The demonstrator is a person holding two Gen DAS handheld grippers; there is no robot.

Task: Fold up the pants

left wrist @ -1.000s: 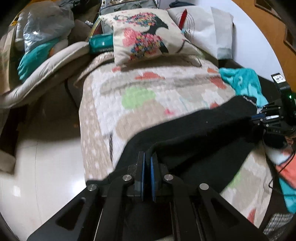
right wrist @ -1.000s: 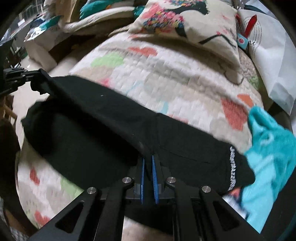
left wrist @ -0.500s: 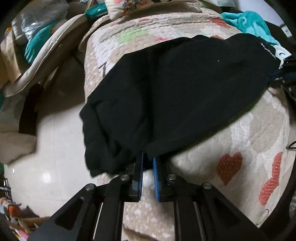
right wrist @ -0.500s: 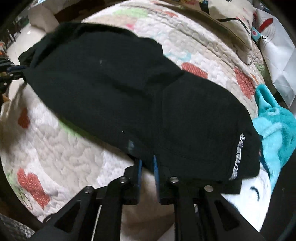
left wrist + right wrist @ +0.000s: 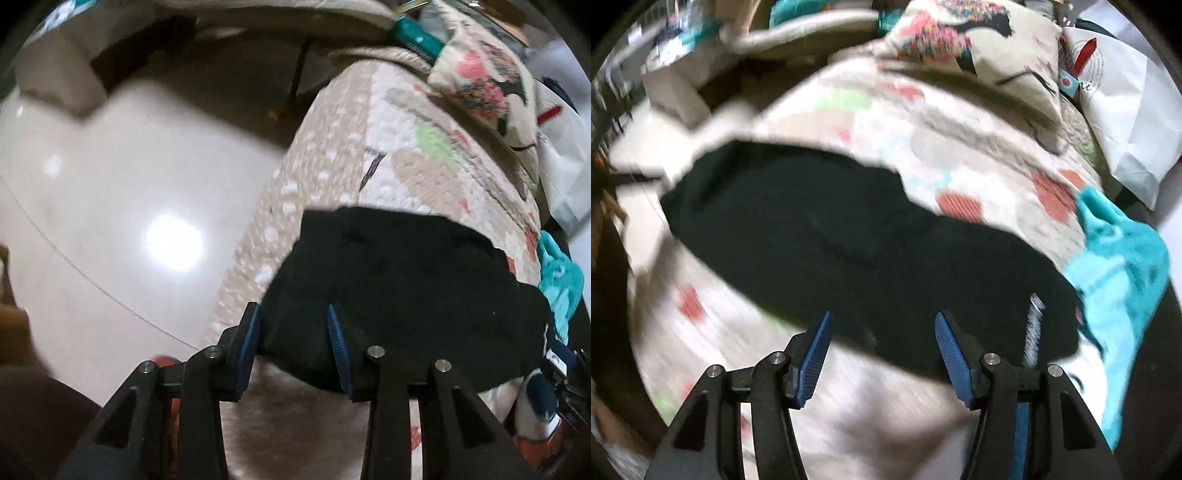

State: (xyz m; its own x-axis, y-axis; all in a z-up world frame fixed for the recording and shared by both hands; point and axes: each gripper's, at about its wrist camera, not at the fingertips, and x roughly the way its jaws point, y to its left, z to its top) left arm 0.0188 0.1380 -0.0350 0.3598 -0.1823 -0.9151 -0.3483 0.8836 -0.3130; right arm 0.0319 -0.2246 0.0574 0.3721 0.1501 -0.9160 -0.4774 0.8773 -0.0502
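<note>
Both tools, left and right, gape empty. Black pants lie just ahead on the bed, long axis crosswise.

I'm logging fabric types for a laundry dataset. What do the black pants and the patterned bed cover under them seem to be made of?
The black pants look like a soft, matte knit, perhaps fleece or jersey: no sheen, rounded limp edges. The patterned bed cover looks like a quilted cotton-type textile: its surface is puffed into small stitched squares, with printed hearts. Blur leaves the exact fibres open.
</note>
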